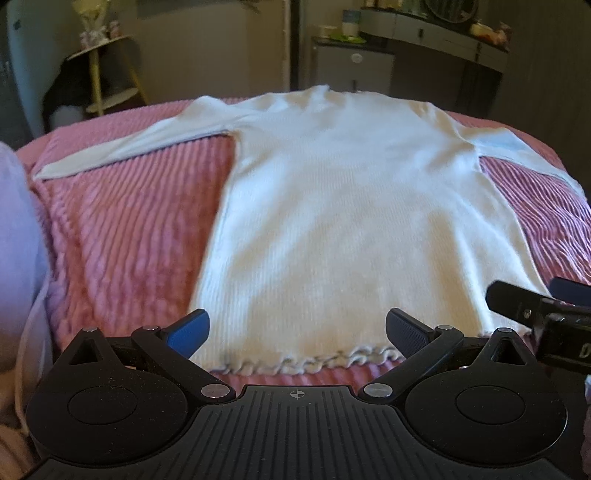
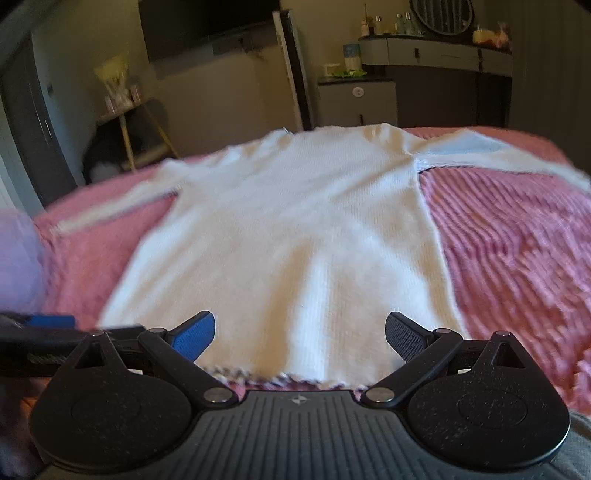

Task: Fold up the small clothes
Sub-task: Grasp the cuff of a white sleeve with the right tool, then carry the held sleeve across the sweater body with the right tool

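A white ribbed long-sleeved sweater (image 1: 340, 206) lies flat, front or back up I cannot tell, on a pink ribbed bedspread (image 1: 122, 236). Its neck points away toward the far edge of the bed and its scalloped hem (image 1: 306, 363) lies nearest the cameras. Both sleeves are spread outward: the left sleeve (image 1: 129, 147) runs out across the bedspread toward the left, and the right sleeve (image 2: 509, 158) stretches toward the right edge of the bed.

The left gripper (image 1: 297, 334) hovers just above the hem, its fingers spread wide with the sweater's lower body showing between them; it holds nothing. The right gripper (image 2: 299, 334) sits at the same hem, a little further toward the sweater's right side, its fingers likewise wide apart and empty. In the left wrist view, part of the right gripper shows at the right edge, near the hem's right corner.

A pale lilac fabric mass (image 1: 18, 236) sits at the left edge of the bed. Beyond the bed stand a small yellow-legged side table (image 1: 99, 74), a grey cabinet (image 1: 354, 68), and a dark dresser (image 2: 443, 62) with bottles and a round mirror on top. A dark wall-mounted screen (image 2: 207, 26) hangs above.
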